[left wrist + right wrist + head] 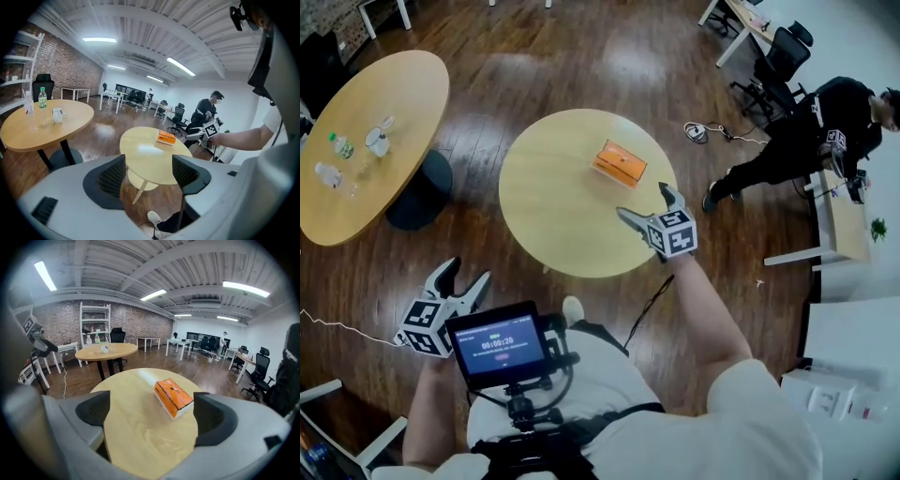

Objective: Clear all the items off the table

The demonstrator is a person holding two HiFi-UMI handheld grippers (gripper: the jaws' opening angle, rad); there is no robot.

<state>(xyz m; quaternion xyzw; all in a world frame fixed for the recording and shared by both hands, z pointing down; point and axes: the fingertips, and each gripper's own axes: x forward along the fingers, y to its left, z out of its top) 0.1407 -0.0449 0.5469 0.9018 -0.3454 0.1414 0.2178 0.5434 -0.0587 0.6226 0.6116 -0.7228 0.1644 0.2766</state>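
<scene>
An orange tissue box [620,164] lies alone on the small round wooden table [553,202], toward its far right side. My right gripper [645,202] hovers over the table's near right edge, open, a short way in front of the box with nothing between its fingers. In the right gripper view the box [173,397] lies ahead between the spread jaws, untouched. My left gripper [466,274] is open and empty, low at the left and off the table over the wooden floor. The left gripper view shows the table [150,157] and box [166,137] farther off.
A larger round table [403,103] at the left carries a mug [377,141] and bottles [340,145]. A person in black [806,141] crouches at the right by a white desk [839,220]. Office chairs [778,56] stand at the back right. A cable [703,131] lies on the floor.
</scene>
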